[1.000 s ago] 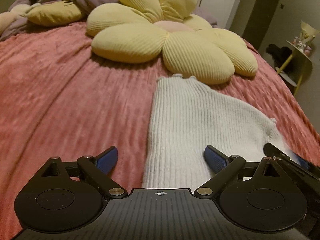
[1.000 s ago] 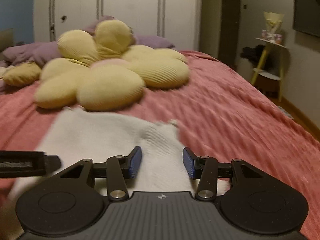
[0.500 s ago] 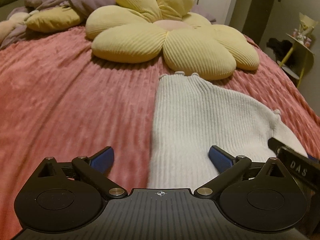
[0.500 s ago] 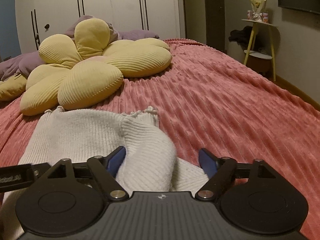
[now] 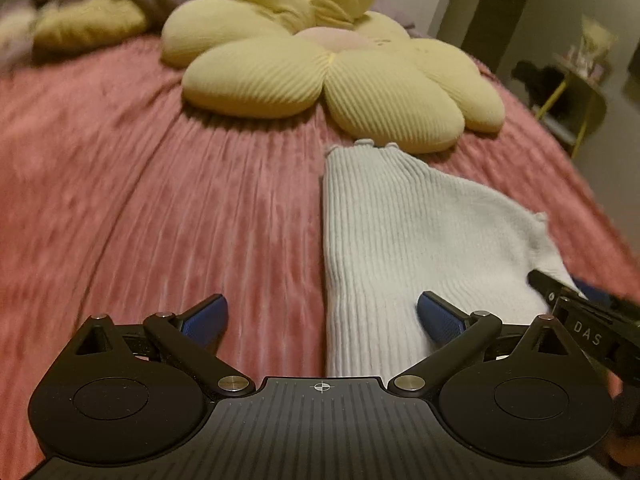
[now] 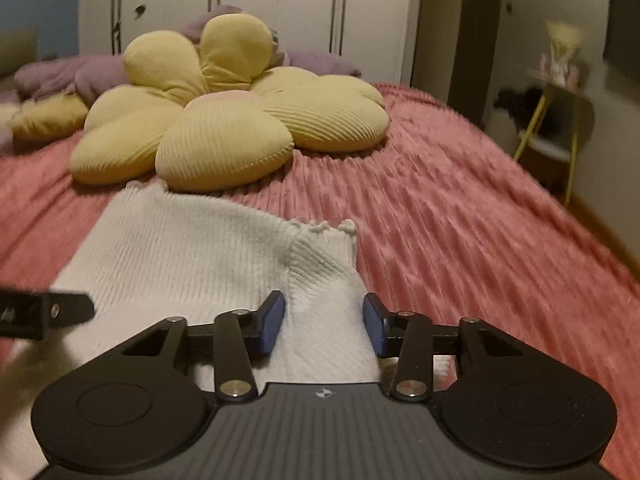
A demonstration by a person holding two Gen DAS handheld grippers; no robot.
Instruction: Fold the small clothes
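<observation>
Right wrist view puts my right tongs (image 6: 324,322) astride a raised fold of the white ribbed knit top (image 6: 192,252), the blue pads apart with the fabric ridge between them and a gap showing at each pad, so I read them as open around the sleeve and not clamped on it. Left wrist view shows my left tongs (image 5: 322,318) spread wide, one pad over the pink bedspread (image 5: 140,200) and the other over the top's near hem, gripping nothing.

I judge this to be the sleeve fold: the scalloped cuff (image 6: 326,228) sits at the top's outer edge, on the side away from the left tongs. The next move, I think, calls for closing the right tongs on that ridge, lifting it and carrying it across the body, with the left tongs pinning the hem if the cloth drags.

The top lies flat on the bed, its far end touching the nearest petal of the yellow flower cushion (image 6: 224,136). It is soft, thick-ribbed, frilled at the edges, and likely to bunch.
</observation>
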